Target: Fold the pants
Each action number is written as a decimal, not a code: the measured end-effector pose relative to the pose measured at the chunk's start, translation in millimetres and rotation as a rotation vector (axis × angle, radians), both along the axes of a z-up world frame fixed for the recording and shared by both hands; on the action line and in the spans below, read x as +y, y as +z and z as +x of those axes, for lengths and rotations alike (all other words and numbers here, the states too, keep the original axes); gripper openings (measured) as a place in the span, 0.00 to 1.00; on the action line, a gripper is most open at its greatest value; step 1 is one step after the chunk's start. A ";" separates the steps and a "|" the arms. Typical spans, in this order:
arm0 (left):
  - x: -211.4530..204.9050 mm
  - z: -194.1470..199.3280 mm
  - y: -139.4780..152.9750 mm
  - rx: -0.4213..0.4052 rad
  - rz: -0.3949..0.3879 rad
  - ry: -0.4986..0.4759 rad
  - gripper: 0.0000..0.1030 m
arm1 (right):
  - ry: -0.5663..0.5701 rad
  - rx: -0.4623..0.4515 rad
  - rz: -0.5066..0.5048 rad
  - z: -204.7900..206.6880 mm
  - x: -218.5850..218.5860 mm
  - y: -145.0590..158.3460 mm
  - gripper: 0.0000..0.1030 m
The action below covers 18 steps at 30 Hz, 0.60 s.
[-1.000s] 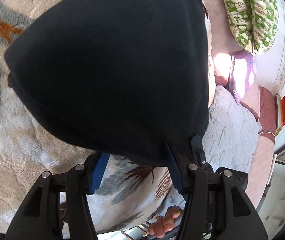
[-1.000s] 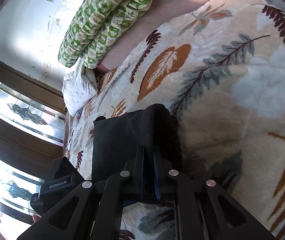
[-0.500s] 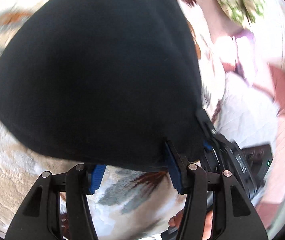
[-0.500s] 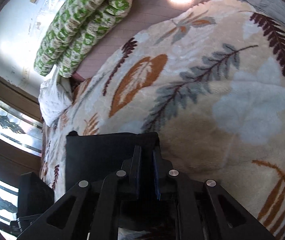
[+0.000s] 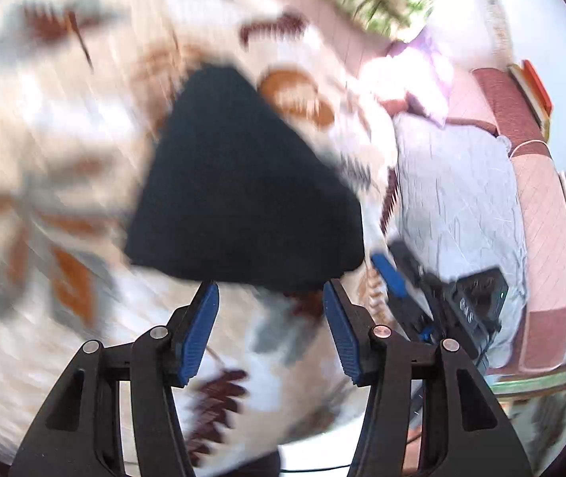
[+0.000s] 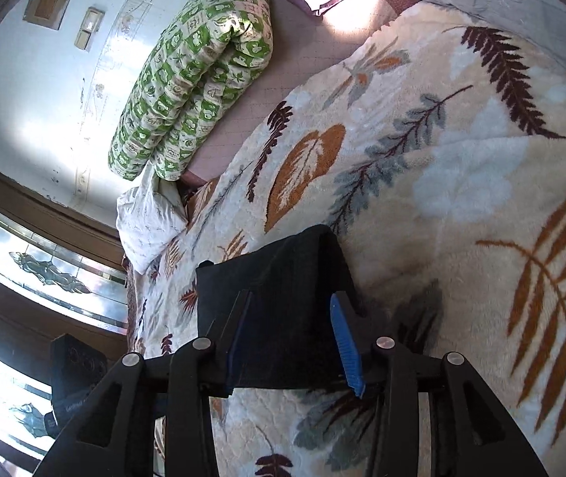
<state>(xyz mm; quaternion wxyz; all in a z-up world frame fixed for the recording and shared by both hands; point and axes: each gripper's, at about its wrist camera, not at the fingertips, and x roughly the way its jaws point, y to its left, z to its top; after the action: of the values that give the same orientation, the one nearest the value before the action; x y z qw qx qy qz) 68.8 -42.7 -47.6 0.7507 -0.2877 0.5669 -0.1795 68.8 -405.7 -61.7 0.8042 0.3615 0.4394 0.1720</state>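
Both my grippers released: left gripper (image 5: 271,318) and right gripper (image 6: 295,338) spread wide, holding nothing. Folded black fabric pants (image 6: 279,294) lie frame centre on the leaf-patterned plush blanket (image 6: 462,183). Risk: right pads straddle the pants, could snag and undo the fold.

Matt black cloth pants (image 6: 283,302) lie on a fluffy, plush leaf-patterned blanket (image 6: 462,198).

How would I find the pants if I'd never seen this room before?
Look at the big fuzzy leaf-print blanket spread over the bed. Near its edge, right in front of the right gripper, lies a folded dark bundle: the pants. They are the only plain black thing among all the patterns.
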 end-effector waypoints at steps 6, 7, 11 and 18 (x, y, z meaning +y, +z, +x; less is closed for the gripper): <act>39.6 22.4 4.5 -0.013 0.133 0.015 0.53 | -0.011 0.033 0.009 -10.9 5.7 -8.0 0.51; 43.8 29.0 0.2 0.006 0.129 0.011 0.53 | -0.016 0.040 0.008 -9.9 6.4 -9.6 0.53; 35.1 48.4 -18.9 0.052 0.131 0.001 0.53 | -0.027 0.056 -0.008 -1.2 8.8 -12.3 0.57; 11.0 61.1 -27.4 0.016 0.155 -0.102 0.53 | -0.005 0.071 -0.041 17.7 16.4 -22.0 0.62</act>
<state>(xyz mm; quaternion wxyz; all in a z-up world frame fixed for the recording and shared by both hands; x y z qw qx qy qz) 130.0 -31.7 -75.0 0.7559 -0.2010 0.5992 -0.1708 86.5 -389.3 -83.7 0.7957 0.3522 0.4701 0.1479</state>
